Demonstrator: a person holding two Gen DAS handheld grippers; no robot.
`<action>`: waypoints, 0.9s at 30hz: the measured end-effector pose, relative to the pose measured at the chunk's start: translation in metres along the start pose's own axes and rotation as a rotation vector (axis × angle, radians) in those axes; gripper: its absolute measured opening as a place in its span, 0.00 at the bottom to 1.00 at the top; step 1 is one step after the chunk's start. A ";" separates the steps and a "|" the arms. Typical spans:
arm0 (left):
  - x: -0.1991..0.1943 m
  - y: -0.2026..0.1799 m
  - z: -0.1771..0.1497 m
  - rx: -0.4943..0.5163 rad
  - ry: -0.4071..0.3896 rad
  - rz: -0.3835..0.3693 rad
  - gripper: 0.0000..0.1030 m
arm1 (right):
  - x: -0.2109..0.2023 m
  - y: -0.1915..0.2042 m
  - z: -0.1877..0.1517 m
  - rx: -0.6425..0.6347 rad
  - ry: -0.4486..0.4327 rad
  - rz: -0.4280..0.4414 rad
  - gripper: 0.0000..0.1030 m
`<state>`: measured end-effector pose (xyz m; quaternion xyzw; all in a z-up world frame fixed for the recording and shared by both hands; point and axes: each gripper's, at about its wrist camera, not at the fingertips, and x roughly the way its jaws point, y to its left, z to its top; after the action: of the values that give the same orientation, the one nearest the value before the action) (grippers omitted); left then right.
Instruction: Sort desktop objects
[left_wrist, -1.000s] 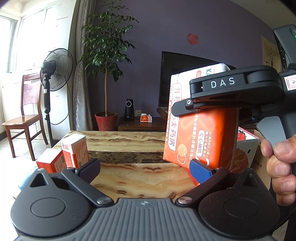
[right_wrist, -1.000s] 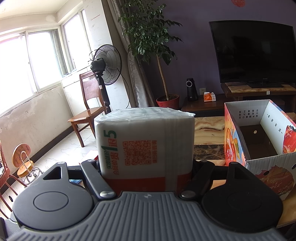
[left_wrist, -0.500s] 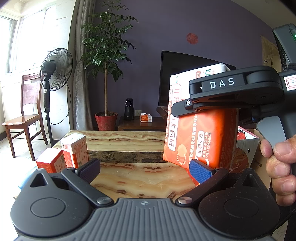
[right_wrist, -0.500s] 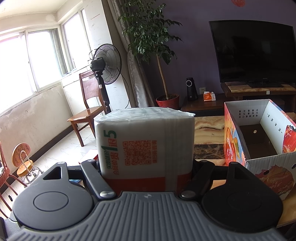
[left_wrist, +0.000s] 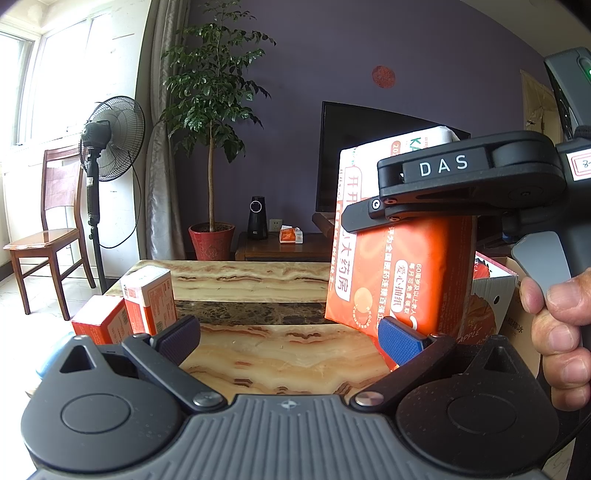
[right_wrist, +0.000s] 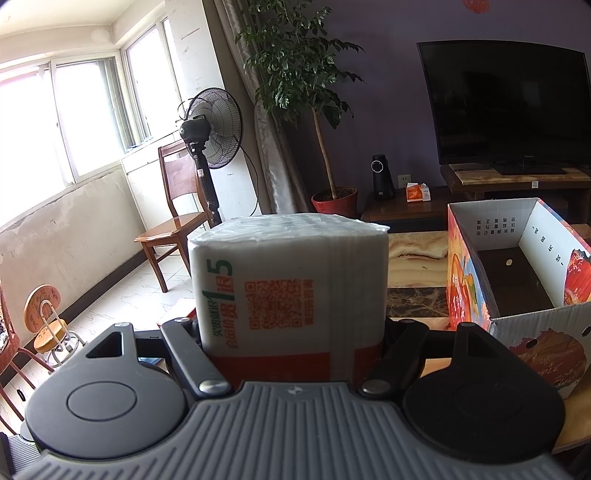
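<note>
Nearest to me, my left claw (left_wrist: 288, 338) is spread wide with nothing between its blue pads, hanging just above the marbled bench (left_wrist: 273, 354). My right claw (right_wrist: 291, 328) is clenched on a tissue pack (right_wrist: 291, 284), orange and white, which fills the space between its fingers. In the left view that pack stands on end in the air above the right side of the bench, and the person's hand (left_wrist: 561, 332) grips the right claw's handle at the right edge. Two small orange-and-white boxes (left_wrist: 147, 302) sit close together at the bench's near left corner. An open cardboard box (right_wrist: 517, 269) with fruit pictures stands on the bench just right of the pack; it looks empty. Farther off are a standing fan (right_wrist: 210, 129), a wooden chair (left_wrist: 48, 221), a potted tree (left_wrist: 210, 155) and a dark television (right_wrist: 509, 103) against a purple wall.
</note>
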<state>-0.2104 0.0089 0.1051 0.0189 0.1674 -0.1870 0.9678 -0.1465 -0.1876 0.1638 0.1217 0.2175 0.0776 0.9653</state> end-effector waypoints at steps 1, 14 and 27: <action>0.000 0.000 0.000 0.000 0.000 0.000 0.99 | 0.000 0.000 0.000 0.000 0.000 0.000 0.75; 0.001 -0.001 0.000 -0.001 0.001 0.001 0.99 | 0.000 0.001 0.000 -0.001 0.004 0.000 0.75; 0.001 -0.001 0.000 -0.001 0.001 0.000 0.99 | 0.000 0.001 -0.001 -0.001 0.005 -0.002 0.75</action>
<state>-0.2098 0.0080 0.1049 0.0186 0.1680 -0.1867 0.9678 -0.1473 -0.1863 0.1634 0.1208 0.2200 0.0773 0.9649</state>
